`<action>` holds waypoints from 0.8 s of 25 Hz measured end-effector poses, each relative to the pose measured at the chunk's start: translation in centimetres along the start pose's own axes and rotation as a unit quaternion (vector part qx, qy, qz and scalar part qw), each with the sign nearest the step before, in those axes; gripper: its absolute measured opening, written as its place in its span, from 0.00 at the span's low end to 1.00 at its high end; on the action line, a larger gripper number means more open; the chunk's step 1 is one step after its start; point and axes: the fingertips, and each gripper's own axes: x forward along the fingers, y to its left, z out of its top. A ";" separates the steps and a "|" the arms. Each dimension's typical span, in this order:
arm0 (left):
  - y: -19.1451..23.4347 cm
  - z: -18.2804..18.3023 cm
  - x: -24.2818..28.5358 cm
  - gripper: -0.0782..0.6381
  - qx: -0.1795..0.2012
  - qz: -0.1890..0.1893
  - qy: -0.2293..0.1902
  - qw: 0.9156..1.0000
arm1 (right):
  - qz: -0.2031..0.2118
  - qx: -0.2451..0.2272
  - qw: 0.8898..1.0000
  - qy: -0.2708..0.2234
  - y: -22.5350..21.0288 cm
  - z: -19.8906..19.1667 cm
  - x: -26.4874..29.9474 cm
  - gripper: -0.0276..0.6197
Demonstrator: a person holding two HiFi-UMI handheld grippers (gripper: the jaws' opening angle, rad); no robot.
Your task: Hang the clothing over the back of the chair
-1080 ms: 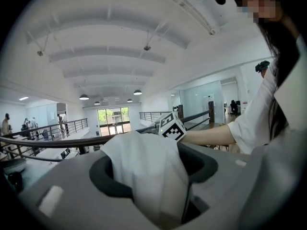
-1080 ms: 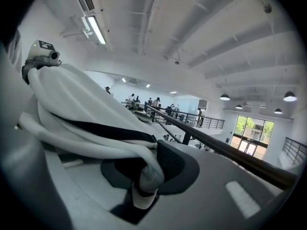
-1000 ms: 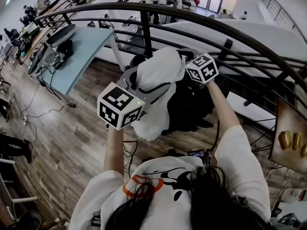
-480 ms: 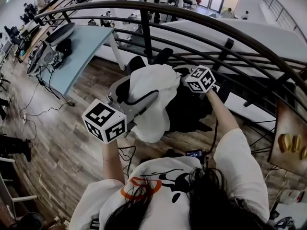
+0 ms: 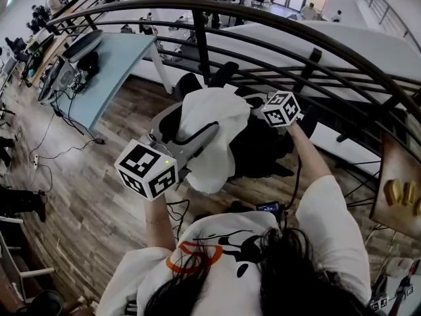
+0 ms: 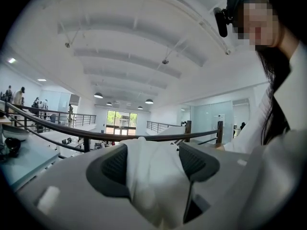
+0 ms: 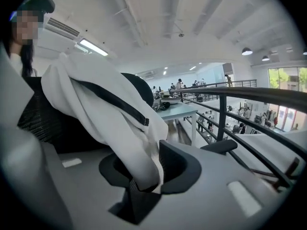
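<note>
A white garment (image 5: 210,127) with a dark strap lies draped over the back of a black office chair (image 5: 263,150) by the railing. My left gripper (image 5: 186,170) is at the garment's near lower edge and shut on a fold of the white cloth (image 6: 154,186), which fills the gap between its pads. My right gripper (image 5: 255,108) is at the garment's far right top. Its jaws are opening, with a hanging tail of the cloth (image 7: 110,104) still pinched between them. In the right gripper view the chair back (image 7: 45,123) shows dark behind the cloth.
A curved black railing (image 5: 276,28) runs just beyond the chair. A light blue desk (image 5: 115,61) with monitors stands at the left, with cables on the wooden floor (image 5: 85,176). A wooden board (image 5: 398,189) with yellow pieces is at the right.
Both grippers have come down with the garment, which now sits lower over the chair back. The left gripper drew back toward me; the right one sank beside the chair top.
</note>
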 end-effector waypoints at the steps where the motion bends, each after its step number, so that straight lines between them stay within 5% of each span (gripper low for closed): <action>1: 0.0 0.0 0.0 0.70 0.002 0.000 0.001 1.000 | 0.004 0.004 1.000 0.005 0.0 -0.3 -0.2 0.26; 4: 0.2 0.0 0.1 0.70 0.000 -0.004 -0.001 1.000 | 0.017 0.013 0.999 0.040 0.3 -2.2 -0.7 0.43; 9: 0.3 -0.3 0.4 0.70 -0.002 -0.010 -0.003 1.000 | 0.011 0.029 0.997 0.070 -0.2 -5.2 -2.6 0.50; 16: 0.5 0.2 0.7 0.70 -0.004 -0.023 -0.003 1.000 | -0.043 0.079 0.995 -0.032 -0.8 -0.5 -7.7 0.44; 20: 0.6 0.1 0.7 0.70 -0.001 -0.026 0.003 1.000 | -0.066 0.070 0.993 -0.075 0.5 2.6 -9.6 0.42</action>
